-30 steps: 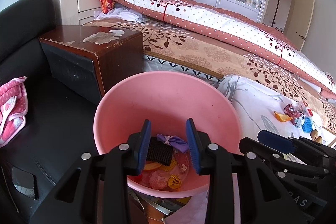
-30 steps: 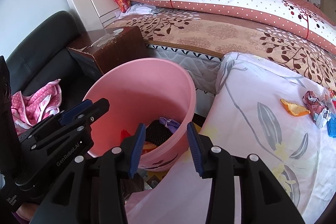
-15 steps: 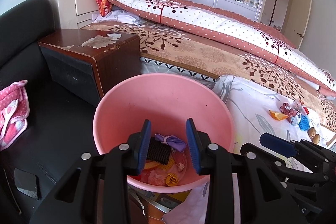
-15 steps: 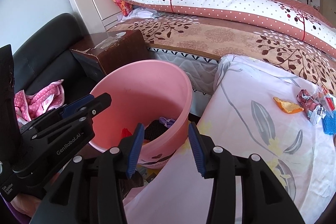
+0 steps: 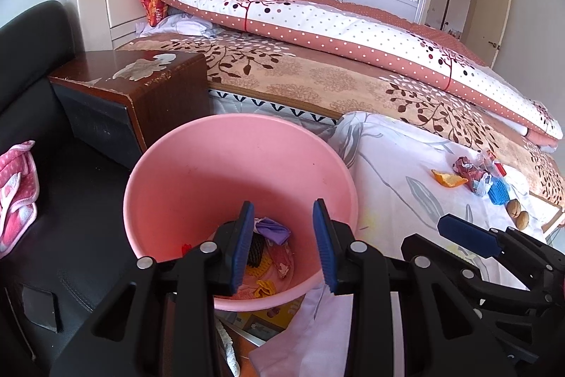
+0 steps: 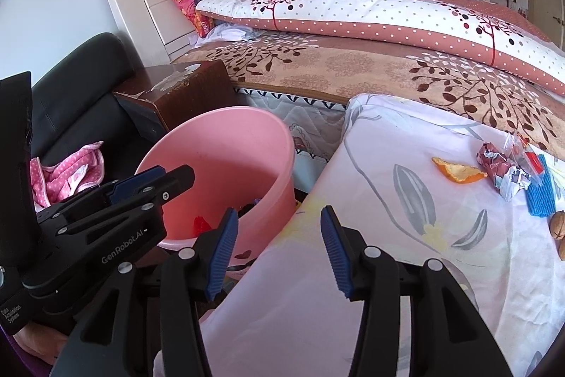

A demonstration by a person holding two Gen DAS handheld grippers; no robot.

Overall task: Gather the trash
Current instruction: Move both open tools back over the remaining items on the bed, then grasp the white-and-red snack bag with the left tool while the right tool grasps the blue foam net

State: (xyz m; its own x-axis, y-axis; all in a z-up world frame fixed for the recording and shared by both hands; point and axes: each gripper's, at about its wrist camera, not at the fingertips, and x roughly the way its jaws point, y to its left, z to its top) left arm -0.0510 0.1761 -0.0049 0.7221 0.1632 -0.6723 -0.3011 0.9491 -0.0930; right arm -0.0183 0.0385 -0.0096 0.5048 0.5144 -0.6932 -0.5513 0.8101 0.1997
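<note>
We see the left gripper point(image 5: 282, 244) over the pink bin point(image 5: 197, 165), jaws spread with nothing between them. The right gripper point(image 6: 279, 251) hangs over the edge of the floral sheet point(image 6: 388, 200), its jaws opening and empty. The bin stands upright, mouth up, holding scraps. The rest of the trash lies on the sheet to the right: an orange peel point(image 6: 457, 171), long axis across the view, just beside a crumpled wrapper point(image 6: 499, 170), a blue piece point(image 6: 540, 193) and walnuts point(image 6: 558, 225).

Bright even daylight, soft shadows, no harsh glare. Both views sharp; strong fisheye bending, dark vignette in corners.
</note>
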